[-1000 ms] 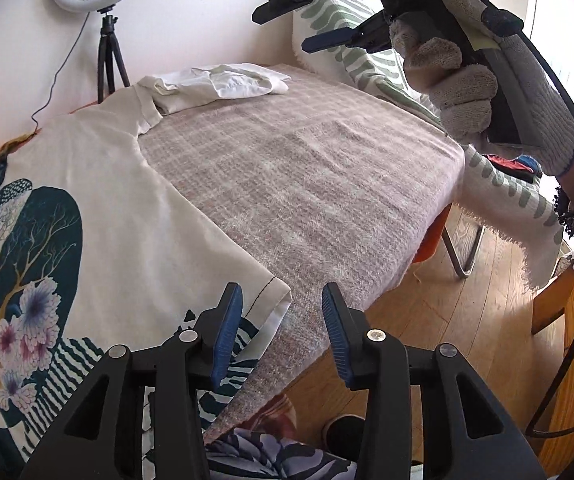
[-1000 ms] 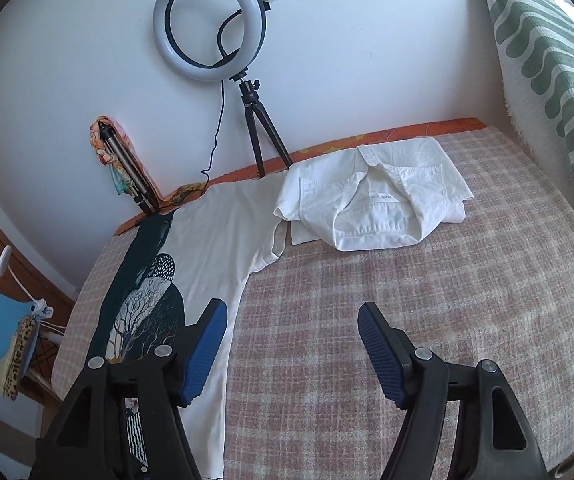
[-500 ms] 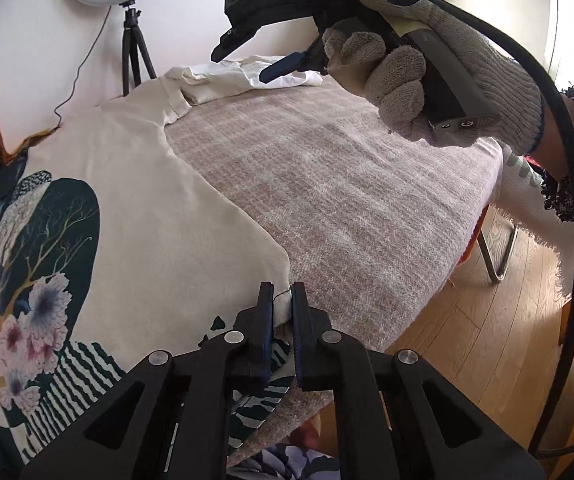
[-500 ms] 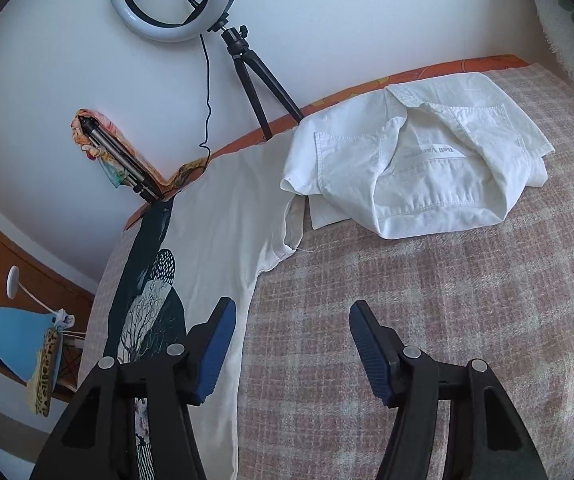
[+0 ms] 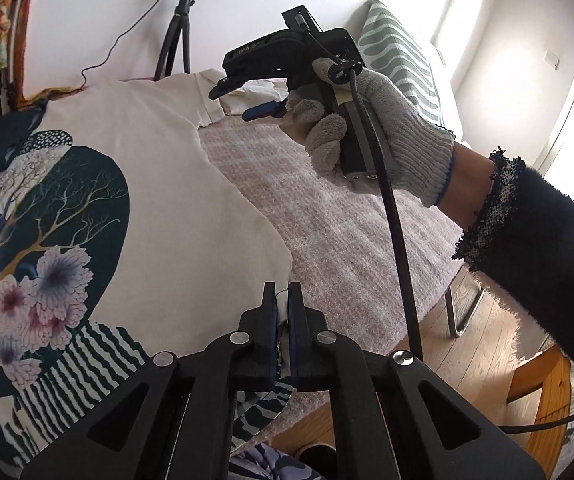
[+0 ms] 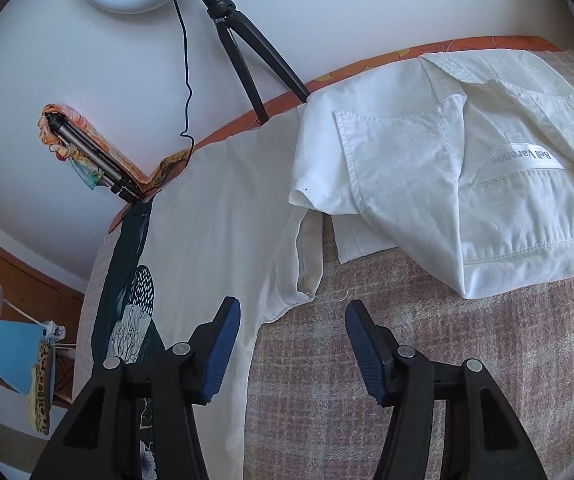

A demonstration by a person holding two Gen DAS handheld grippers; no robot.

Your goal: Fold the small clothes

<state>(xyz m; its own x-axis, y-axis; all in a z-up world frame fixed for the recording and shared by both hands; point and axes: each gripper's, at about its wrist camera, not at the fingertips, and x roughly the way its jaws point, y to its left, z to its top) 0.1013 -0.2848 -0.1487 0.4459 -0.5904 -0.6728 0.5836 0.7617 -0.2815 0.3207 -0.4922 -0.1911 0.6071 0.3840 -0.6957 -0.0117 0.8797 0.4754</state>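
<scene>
Closed since a second ago, left gripper (image 5: 283, 300) pinching tee (image 5: 175, 184) hem corner on bed (image 5: 351, 232); right gripper (image 6: 293, 320), fingers spread, nearer sleeve (image 6: 307, 256) just ahead.

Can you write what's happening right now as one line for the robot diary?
left gripper: shut on printed T-shirt hem corner | right gripper: open, over T-shirt sleeve | white shirt: untouched

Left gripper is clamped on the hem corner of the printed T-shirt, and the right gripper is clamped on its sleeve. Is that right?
Not quite. The left gripper is shut on the printed T-shirt at its hem corner, but the right gripper is open, its jaws wide apart above the sleeve with nothing held, as the right wrist view shows.
</scene>
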